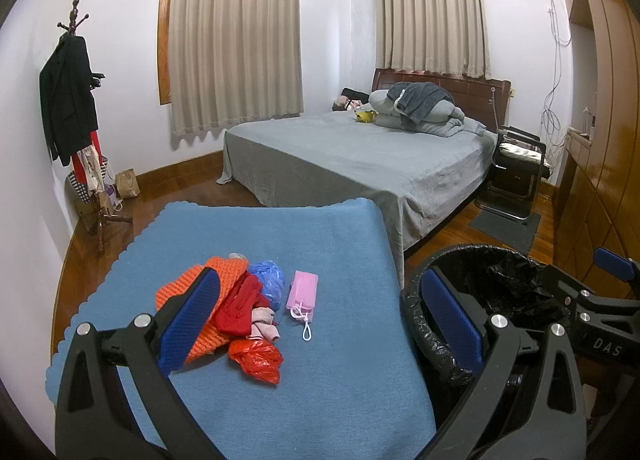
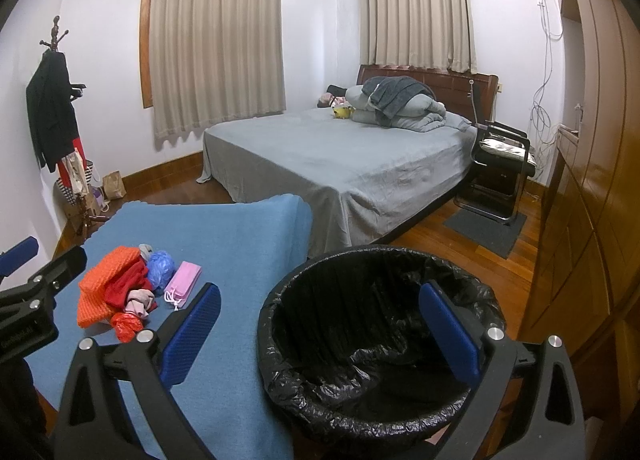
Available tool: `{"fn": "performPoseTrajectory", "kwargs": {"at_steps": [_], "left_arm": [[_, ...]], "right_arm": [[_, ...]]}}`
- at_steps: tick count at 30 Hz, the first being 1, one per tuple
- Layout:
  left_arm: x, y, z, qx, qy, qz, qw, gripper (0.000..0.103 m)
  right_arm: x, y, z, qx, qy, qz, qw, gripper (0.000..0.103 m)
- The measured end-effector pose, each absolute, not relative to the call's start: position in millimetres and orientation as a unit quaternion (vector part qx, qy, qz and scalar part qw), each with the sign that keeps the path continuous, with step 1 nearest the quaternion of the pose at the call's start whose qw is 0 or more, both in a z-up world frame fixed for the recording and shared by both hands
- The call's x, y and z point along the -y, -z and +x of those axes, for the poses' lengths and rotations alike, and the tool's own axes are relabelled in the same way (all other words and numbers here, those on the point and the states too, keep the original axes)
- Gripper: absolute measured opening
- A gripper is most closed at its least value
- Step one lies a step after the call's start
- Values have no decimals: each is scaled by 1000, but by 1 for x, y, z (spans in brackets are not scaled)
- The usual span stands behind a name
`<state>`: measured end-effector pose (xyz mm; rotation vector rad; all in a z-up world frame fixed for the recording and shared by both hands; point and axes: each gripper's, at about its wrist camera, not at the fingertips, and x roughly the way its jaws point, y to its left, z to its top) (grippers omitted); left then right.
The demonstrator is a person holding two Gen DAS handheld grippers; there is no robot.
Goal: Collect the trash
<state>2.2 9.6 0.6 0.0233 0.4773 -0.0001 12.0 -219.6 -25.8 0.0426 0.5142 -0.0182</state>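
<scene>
- Far left: coat stand (image 1: pixel 76 120) with dark jacket, bags at its foot. Not part of the job.
- Table (image 1: pixel 280 400) under a blue cloth; a small heap sits left of centre. Orange knit piece (image 1: pixel 188 292), red glove (image 1: pixel 240 306) on top of it, blue plastic bag (image 1: pixel 268 280) behind, crumpled red plastic bag (image 1: pixel 258 358) at the near edge, pink face mask (image 1: pixel 303 292) just beside the heap on its right.
- Left gripper (image 1: pixel 320 320): jaws spread wide, nothing between them, hovering above the heap, not touching.
- Bin (image 2: pixel 276 324) with black liner stands on the floor just right of the table; looks empty.
- Right gripper (image 2: pixel 320 332): jaws wide apart, empty, held over the bin's mouth.
- Judgement: collection not yet started; approach step in hand. Not everything looks like trash; bags and mask seem the likely picks.
- Next move calls for the left gripper to descend on one loose item, the red bag or the mask, and close without snagging the knit.
- Background right: bed (image 2: pixel 340 164), chair (image 2: pixel 500 164).
</scene>
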Motion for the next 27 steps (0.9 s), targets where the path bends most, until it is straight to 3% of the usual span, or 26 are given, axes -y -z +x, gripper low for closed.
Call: {"fn": "performPoseTrajectory", "kwargs": {"at_steps": [27], "left_arm": [[-12, 2, 2, -238, -1, 7, 971, 98]], "right_arm": [[203, 42, 21, -256, 3, 22, 966, 97]]}}
